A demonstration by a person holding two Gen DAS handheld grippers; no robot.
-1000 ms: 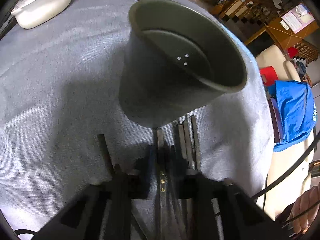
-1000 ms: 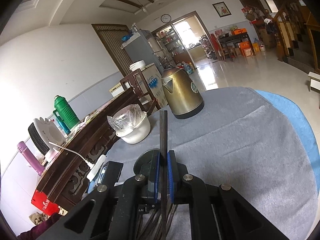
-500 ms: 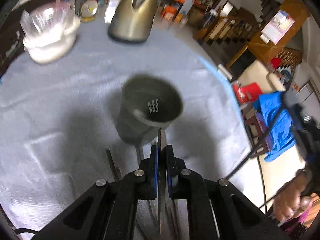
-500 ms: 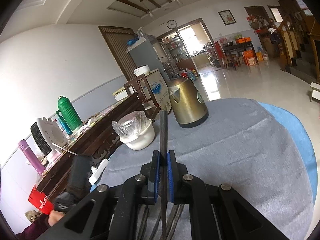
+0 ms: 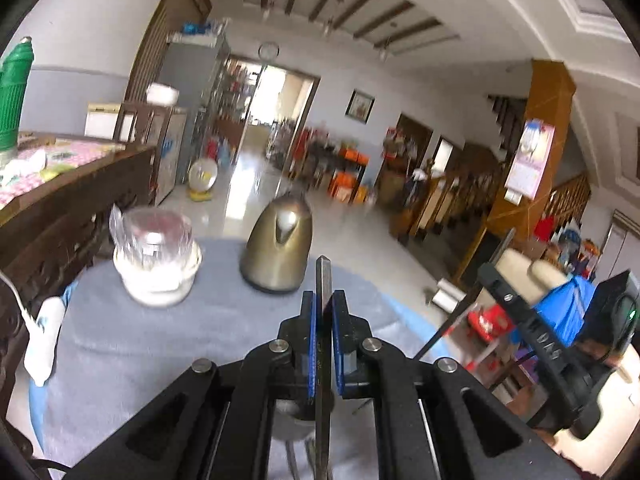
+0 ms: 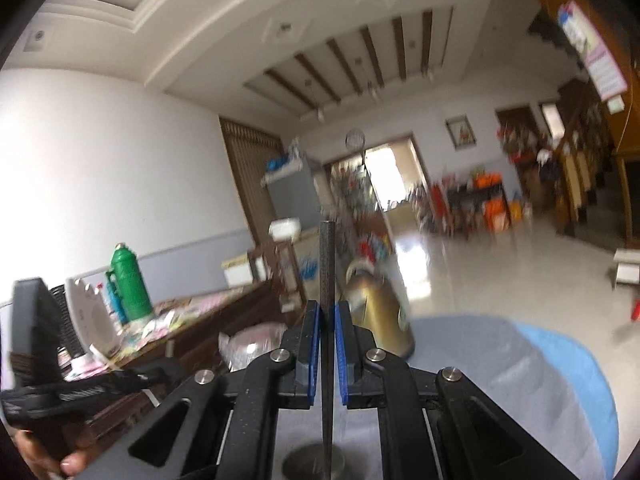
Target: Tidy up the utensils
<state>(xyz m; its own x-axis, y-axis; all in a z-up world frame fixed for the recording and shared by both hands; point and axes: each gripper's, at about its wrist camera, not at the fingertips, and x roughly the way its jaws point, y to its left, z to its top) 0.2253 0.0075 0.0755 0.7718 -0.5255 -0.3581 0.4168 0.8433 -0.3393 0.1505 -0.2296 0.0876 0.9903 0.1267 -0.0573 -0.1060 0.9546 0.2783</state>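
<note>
My left gripper is shut on a thin dark utensil that stands upright between its blue pads, its pointed end above the fingertips. My right gripper is shut on a dark round stick, also upright. The grey metal holder cup shows only in part, low between the left gripper's arms, and its rim peeks out under the right gripper. Each gripper appears in the other's view: the right one at the right, the left one at the left with a hand below it.
The round table carries a grey cloth over a blue one. At its far side stand a brass-coloured kettle and a white bowl with a plastic bag. A dark wooden sideboard lies to the left.
Both grippers have risen and tilted up. The left view swung from the cloth and the cup to the room, and the cup sank below the fingers. Both stay shut on their utensils.
</note>
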